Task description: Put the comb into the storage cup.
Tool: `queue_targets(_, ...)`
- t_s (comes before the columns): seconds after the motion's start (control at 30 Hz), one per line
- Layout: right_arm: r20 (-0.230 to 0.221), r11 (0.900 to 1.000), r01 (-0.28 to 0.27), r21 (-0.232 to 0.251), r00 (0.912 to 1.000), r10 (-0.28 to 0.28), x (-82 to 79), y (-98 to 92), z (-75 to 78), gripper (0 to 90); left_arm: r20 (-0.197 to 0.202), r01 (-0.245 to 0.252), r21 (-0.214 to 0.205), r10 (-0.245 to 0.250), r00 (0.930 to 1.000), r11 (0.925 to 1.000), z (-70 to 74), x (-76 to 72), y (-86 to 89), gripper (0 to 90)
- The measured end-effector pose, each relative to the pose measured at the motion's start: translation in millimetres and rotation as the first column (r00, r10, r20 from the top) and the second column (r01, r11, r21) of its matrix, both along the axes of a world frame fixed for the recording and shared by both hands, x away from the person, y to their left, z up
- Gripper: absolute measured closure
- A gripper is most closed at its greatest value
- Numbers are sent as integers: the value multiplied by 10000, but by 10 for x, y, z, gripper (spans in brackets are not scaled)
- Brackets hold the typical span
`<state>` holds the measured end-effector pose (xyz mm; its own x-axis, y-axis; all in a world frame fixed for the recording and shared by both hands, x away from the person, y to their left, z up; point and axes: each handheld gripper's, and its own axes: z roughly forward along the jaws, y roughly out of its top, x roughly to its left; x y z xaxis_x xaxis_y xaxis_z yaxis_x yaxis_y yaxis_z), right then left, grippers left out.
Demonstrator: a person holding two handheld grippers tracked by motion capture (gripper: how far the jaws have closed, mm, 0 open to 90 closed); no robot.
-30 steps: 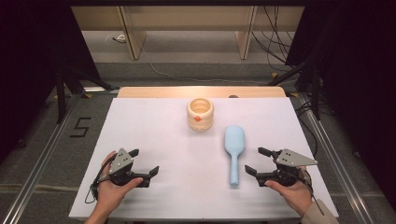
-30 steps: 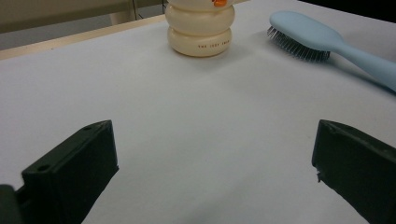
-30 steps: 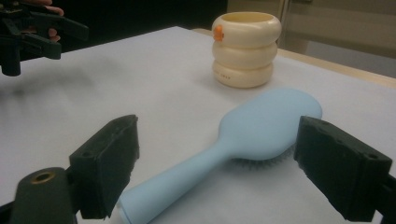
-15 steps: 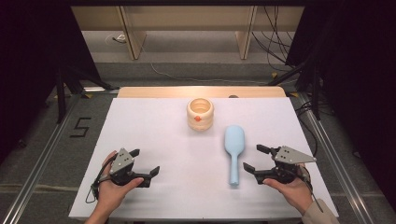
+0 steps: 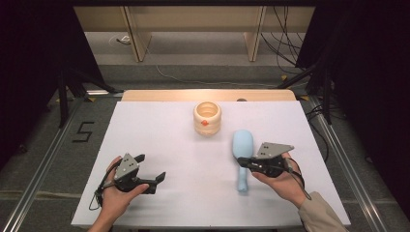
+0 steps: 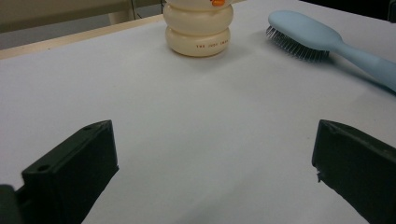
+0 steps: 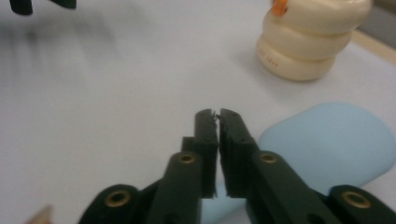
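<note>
A light blue hairbrush (image 5: 242, 142) lies bristles down on the white table, right of centre, handle toward the person. My right gripper (image 5: 240, 162) hovers over the brush where head meets handle. Its jaws have just been closing and now stand shut with nothing between them; in the right gripper view the right gripper (image 7: 218, 114) sits above the brush head (image 7: 327, 144). My left gripper (image 5: 152, 167) rests open at the near left, and in its own view the left gripper (image 6: 215, 158) has bare table between the jaws. A cream ribbed jar (image 5: 207, 117) stands at the back centre.
The white table (image 5: 159, 130) has a wooden strip along its far edge. The jar (image 6: 198, 28) and brush (image 6: 303, 30) lie ahead of the left gripper. Dark stands and cables flank the table on the floor.
The right gripper has moved left over the brush and its jaws have gone from wide apart to shut. The left hand has stayed in place.
</note>
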<state>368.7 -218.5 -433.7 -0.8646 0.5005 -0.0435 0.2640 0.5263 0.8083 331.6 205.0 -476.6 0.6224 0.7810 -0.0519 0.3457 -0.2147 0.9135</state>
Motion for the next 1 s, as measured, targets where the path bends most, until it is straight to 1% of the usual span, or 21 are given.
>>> queue_targets(0.03, -398, 9997, 32, -228, 9992, -41, 28, 48, -15, 900, 2, 5, -4, -5, 10000, 10000, 0, 0, -2, 0)
queue_targets(0.07, -614, 9991, 41, -430, 9981, -68, 52, 83, -32, 900, 9, 4, 17, -4, 10000, 10000, 1, -1, -4, 0)
queue_targets(0.13, -980, 9974, -25, -726, 9952, -46, 81, 146, -71, 900, -1, 19, 23, -19, 10000, 10000, -1, -1, -7, 0)
queue_targets(0.17, -980, 9974, -25, -726, 9952, -46, 81, 146, -71, 900, -1, 19, 23, -19, 10000, 10000, -1, -1, -7, 0)
queue_targets(0.2, -1294, 9948, -116, -1011, 9916, -16, 86, 201, -107, 900, -20, 25, 37, -24, 10000, 10000, -4, 0, -8, 0)
queue_targets(0.23, -1462, 9932, -110, -1157, 9892, -61, 83, 226, -124, 900, -27, 30, 39, -30, 10000, 10000, -5, 1, -10, 0)
queue_targets(0.3, -1651, 9895, -206, -1433, 9863, -33, 80, 274, -153, 900, -30, 62, 82, -61, 10000, 9999, -5, 1, -14, 0)
queue_targets(0.33, -1651, 9895, -206, -1433, 9863, -33, 80, 274, -153, 900, -30, 62, 82, -61, 10000, 9999, -5, 1, -14, 0)
queue_targets(0.37, -1899, 9847, -303, -1715, 9818, -28, 77, 319, -170, 900, -2, 63, 104, -63, 10000, 9999, -5, -1, -19, 0)
queue_targets(0.43, -1936, 9823, -371, -1834, 9811, 9, 81, 337, -181, 900, -5, 69, 109, -69, 10000, 9999, -5, -1, -21, 0)
queue_targets(0.47, -2220, 9749, -415, -2189, 9750, -84, 82, 373, -200, 900, -9, 71, 112, -71, 10000, 9999, -6, -1, -22, 0)
queue_targets(0.5, -2220, 9749, -415, -2189, 9750, -84, 82, 373, -200, 900, -18, 59, 108, -59, 10000, 9999, -7, -2, -22, 0)
queue_targets(0.53, -2343, 9671, -455, -2503, 9720, -149, 85, 408, -230, 900, -9, 64, 123, -64, 10000, 9999, -7, -1, -21, 0)
queue_targets(0.57, -2398, 9626, -493, -2665, 9707, -167, 87, 423, -241, 900, -9, 64, 123, -64, 10000, 9999, -7, -1, -21, 0)
queue_targets(0.7, -2732, 9480, -549, -3135, 9613, -347, 86, 468, -268, 900, -28, 36, 124, -36, 10000, 9999, -9, -1, -19, 0)
queue_targets(0.77, -2770, 9456, -551, -3207, 9601, -380, 85, 475, -272, 900, -29, 47, 126, -46, 10000, 9999, -10, 0, -20, 0)
queue_targets(0.8, -2850, 9410, -523, -3344, 9573, -480, 74, 491, -280, 900, -23, 50, 131, -50, 10000, 9999, -11, 1, -21, 0)
queue_targets(0.83, -2850, 9410, -523, -3344, 9573, -480, 74, 491, -280, 900, -30, 55, 132, -55, 10000, 9999, -12, 1, -22, 0)
queue_targets(0.87, -2947, 9355, -525, -3495, 9539, -566, 64, 501, -282, 900, -30, 65, 137, -65, 10000, 9999, -12, 0, -23, 0)
queue_targets(0.93, -3036, 9337, -503, -3544, 9506, -640, 53, 507, -283, 900, -37, 76, 165, -75, 10000, 9998, -13, 0, -23, 0)
queue_targets(1.0, -3110, 9277, -515, -3696, 9477, -713, 45, 514, -282, 900, -42, 81, 161, -81, 10000, 9998, -14, -1, -23, 0)
